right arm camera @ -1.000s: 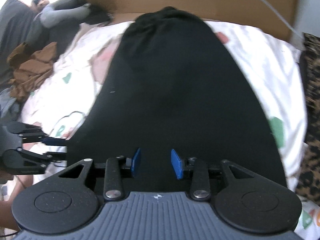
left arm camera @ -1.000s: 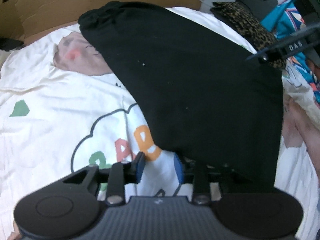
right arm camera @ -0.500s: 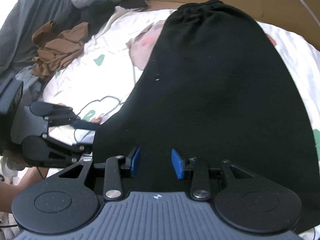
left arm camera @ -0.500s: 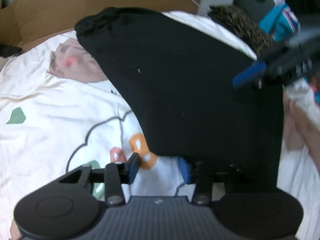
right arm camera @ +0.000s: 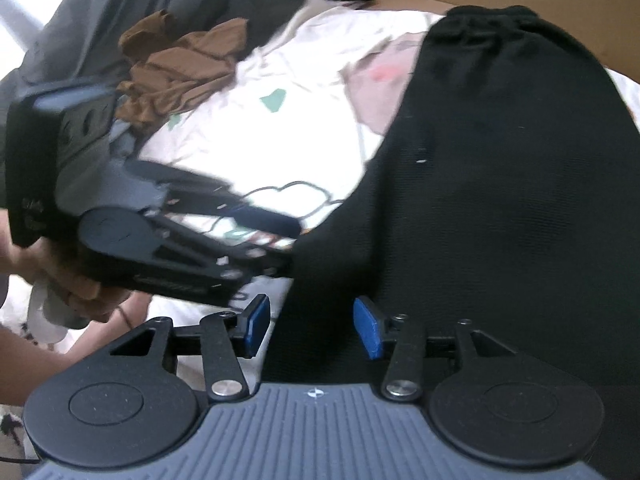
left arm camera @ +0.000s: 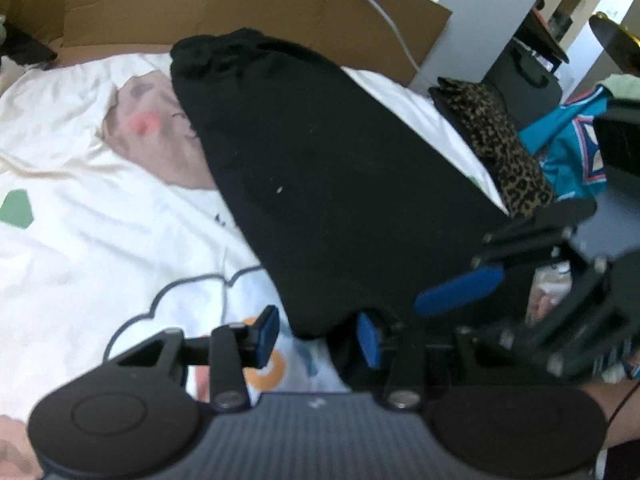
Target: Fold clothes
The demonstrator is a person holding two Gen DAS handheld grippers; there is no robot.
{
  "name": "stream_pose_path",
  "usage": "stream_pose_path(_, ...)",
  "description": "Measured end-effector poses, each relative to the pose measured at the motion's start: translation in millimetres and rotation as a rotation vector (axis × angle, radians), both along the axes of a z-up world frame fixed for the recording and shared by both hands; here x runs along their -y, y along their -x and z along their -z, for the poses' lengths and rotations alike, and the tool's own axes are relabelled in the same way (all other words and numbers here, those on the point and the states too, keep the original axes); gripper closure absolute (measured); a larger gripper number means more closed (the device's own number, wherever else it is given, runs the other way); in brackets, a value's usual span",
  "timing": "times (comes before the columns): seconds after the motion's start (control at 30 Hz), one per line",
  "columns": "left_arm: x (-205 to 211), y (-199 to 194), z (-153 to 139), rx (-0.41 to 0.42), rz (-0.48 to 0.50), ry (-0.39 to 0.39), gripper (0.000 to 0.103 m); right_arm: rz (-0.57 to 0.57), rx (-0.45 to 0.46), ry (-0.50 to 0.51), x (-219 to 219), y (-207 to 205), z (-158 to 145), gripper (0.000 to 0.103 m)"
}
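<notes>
I am holding a two-finger gripper in each hand over a long black knit garment (left arm camera: pixel 320 184) that is lying flat and lengthwise on the bed, its gathered waistband (right arm camera: pixel 492 20) at the far end near the cardboard and its near hem just under my fingers. My left gripper (left arm camera: pixel 318 336) is standing released, its blue pads apart, with the near left corner of the hem poking between them but not pinched. My right gripper (right arm camera: pixel 312 328) is opening at this moment, its blue pads straddling the near left edge of the cloth without pressing on it. The two tools are crowding the same corner, so I judge they could knock together, or one could close on a single layer and drag the garment askew instead of folding it cleanly. The soft sheet beneath could also get caught with the hem. The surface is a rumpled white cotton bedsheet (left arm camera: pixel 100 220) printed with a cartoon cloud outline, coloured letters and a pink-cheeked face. A brown cardboard sheet (left arm camera: pixel 200 4) is leaning along the far side. A leopard-print fabric piece (left arm camera: pixel 500 148) and a teal printed garment (left arm camera: pixel 568 148) are waiting at the right; a crumpled brown garment (right arm camera: pixel 180 60) and grey clothing (right arm camera: pixel 100 12) are piling at the left.
</notes>
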State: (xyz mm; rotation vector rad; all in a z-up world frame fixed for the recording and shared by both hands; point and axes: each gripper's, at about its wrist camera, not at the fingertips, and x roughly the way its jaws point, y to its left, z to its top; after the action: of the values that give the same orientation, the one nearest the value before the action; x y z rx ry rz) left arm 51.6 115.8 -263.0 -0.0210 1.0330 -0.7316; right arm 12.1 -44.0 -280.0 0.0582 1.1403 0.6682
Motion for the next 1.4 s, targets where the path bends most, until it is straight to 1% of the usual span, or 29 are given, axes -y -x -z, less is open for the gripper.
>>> stream_pose_path(0.03, 1.4, -0.9, -0.8, -0.004, -0.002, 0.011, 0.058, -0.01, 0.002, 0.005, -3.5, 2.1, -0.1, 0.048)
stream_pose_path(0.1, 1.5, -1.5, -2.1, -0.011, -0.006, 0.026, 0.057, -0.013, 0.008, 0.036, -8.8, 6.3, 2.0, 0.043)
stream_pose_path(0.2, -3.9, 0.5, -4.2, -0.01, -0.005, 0.028, 0.055, 0.004, 0.006, 0.07, -9.1, 9.4, 7.7, 0.044)
stream_pose_path(0.23, -3.3, 0.7, -3.9, -0.009, -0.004, 0.024, 0.052, 0.011, 0.003, 0.079, -8.3, 10.1, 9.9, 0.045)
stream_pose_path(0.27, -1.8, 0.7, -2.7, -0.008, -0.004, 0.018, 0.05, 0.015, 0.0, 0.084, -7.5, 10.6, 11.9, 0.05)
stream_pose_path(0.3, -0.6, 0.7, -1.2, -0.008, -0.006, 0.013, 0.049, 0.017, -0.006, 0.086, -5.6, 10.9, 13.4, 0.06)
stream_pose_path(0.37, -1.0, 0.1, 3.7, -0.025, -0.013, 0.009, 0.048, 0.021, -0.021, 0.087, -1.2, 11.5, 16.3, 0.072)
stream_pose_path(0.4, -1.5, -0.2, 6.4, -0.035, -0.017, 0.009, 0.048, 0.023, -0.024, 0.086, 0.8, 12.1, 16.7, 0.073)
stream_pose_path(0.5, -3.4, -2.6, 18.4, -0.089, -0.035, 0.008, 0.048, 0.026, -0.027, 0.077, 6.3, 14.7, 16.3, 0.073)
stream_pose_path(0.57, -6.7, -5.6, 26.8, -0.14, -0.06, 0.023, 0.052, 0.027, -0.029, 0.07, 8.8, 16.3, 16.0, 0.074)
stream_pose_path(0.63, -13.4, -7.9, 32.7, -0.183, -0.096, 0.054, 0.052, 0.027, -0.03, 0.065, 10.1, 17.3, 16.2, 0.074)
stream_pose_path(0.73, -20.9, -10.7, 38.4, -0.224, -0.137, 0.093, 0.053, 0.029, -0.031, 0.063, 12.3, 18.9, 16.5, 0.073)
stream_pose_path(0.77, -23.5, -11.3, 39.9, -0.233, -0.147, 0.103, 0.056, 0.031, -0.032, 0.062, 13.2, 18.8, 16.7, 0.074)
stream_pose_path(0.8, -25.8, -11.8, 41.3, -0.241, -0.156, 0.109, 0.057, 0.033, -0.034, 0.06, 14.4, 19.3, 16.8, 0.074)
stream_pose_path(0.83, -28.6, -12.1, 42.7, -0.251, -0.168, 0.117, 0.062, 0.035, -0.036, 0.055, 15.7, 19.6, 16.6, 0.074)
stream_pose_path(0.87, -32.2, -12.6, 44.6, -0.265, -0.183, 0.127, 0.071, 0.036, -0.04, 0.047, 16.9, 20.0, 16.3, 0.073)
stream_pose_path(0.9, -35.2, -13.3, 46.7, -0.281, -0.198, 0.134, 0.077, 0.036, -0.046, 0.037, 18.1, 20.0, 15.9, 0.072)
stream_pose_path(0.93, -38.4, -13.8, 48.7, -0.296, -0.211, 0.142, 0.088, 0.036, -0.051, 0.026, 19.6, 19.6, 15.1, 0.072)
stream_pose_path(0.97, -41.8, -14.0, 49.5, -0.304, -0.221, 0.149, 0.09, 0.036, -0.057, 0.013, 21.2, 19.2, 14.2, 0.067)
stream_pose_path(1.0, -45.1, -14.2, 49.6, -0.31, -0.229, 0.154, 0.091, 0.036, -0.062, -0.002, 24.4, 19.0, 12.7, 0.057)
stream_pose_path(1.03, -47.1, -14.1, 49.0, -0.309, -0.234, 0.153, 0.093, 0.041, -0.063, -0.021, 28.3, 17.8, 10.3, 0.054)
stream_pose_path(1.1, -49.6, -13.6, 47.1, -0.303, -0.239, 0.146, 0.095, 0.08, -0.059, -0.057, 42.1, 15.4, 5.3, 0.048)
stream_pose_path(1.2, -54.6, -12.1, 46.6, -0.301, -0.246, 0.148, 0.097, 0.158, -0.058, -0.089, 66.3, 10.1, 2.7, 0.045)
stream_pose_path(1.33, -58.1, -12.4, 38.0, -0.269, -0.233, 0.128, 0.098, 0.282, -0.056, -0.003, 99.8, 2.8, 15.1, 0.045)
stream_pose_path(1.4, -60.4, -13.4, 37.6, -0.269, -0.24, 0.12, 0.098, 0.344, -0.064, 0.045, 115.8, 0.7, 23.3, 0.045)
